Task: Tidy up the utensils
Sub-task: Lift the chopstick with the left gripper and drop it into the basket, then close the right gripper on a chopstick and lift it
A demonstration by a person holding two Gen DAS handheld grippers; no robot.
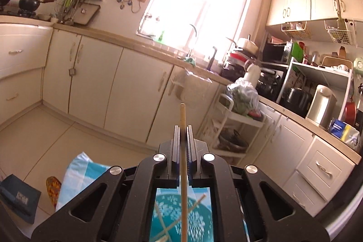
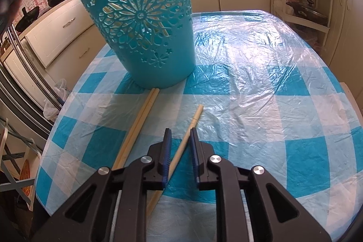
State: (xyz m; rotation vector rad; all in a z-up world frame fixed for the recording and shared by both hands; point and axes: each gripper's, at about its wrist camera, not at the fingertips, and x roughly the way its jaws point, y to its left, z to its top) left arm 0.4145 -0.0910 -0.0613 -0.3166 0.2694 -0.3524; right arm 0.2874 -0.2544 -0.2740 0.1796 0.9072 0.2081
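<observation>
While one chopstick (image 1: 183, 151) stands pinched between the closed fingers of the left gripper (image 1: 182, 130), raised over the teal basket (image 1: 181, 217), three more wait on the checked cloth (image 2: 261, 106) below. Its lower end hangs above the basket's mouth, apparently lined up for a drop among the sticks (image 1: 179, 219) already crossed inside. On the table, a pair (image 2: 138, 124) lies side by side with its tips touching the basket's foot, and a single chopstick (image 2: 181, 146) runs between the parted fingers of the right gripper (image 2: 180, 130), whose pads do not press it, likely the next pick-up. Only the left wrist view looks down into the basket and out across the sunlit kitchen window (image 1: 199, 6). Only the right wrist view shows the basket's cut-out flower wall (image 2: 140, 15), the table and the sticks left to collect.
</observation>
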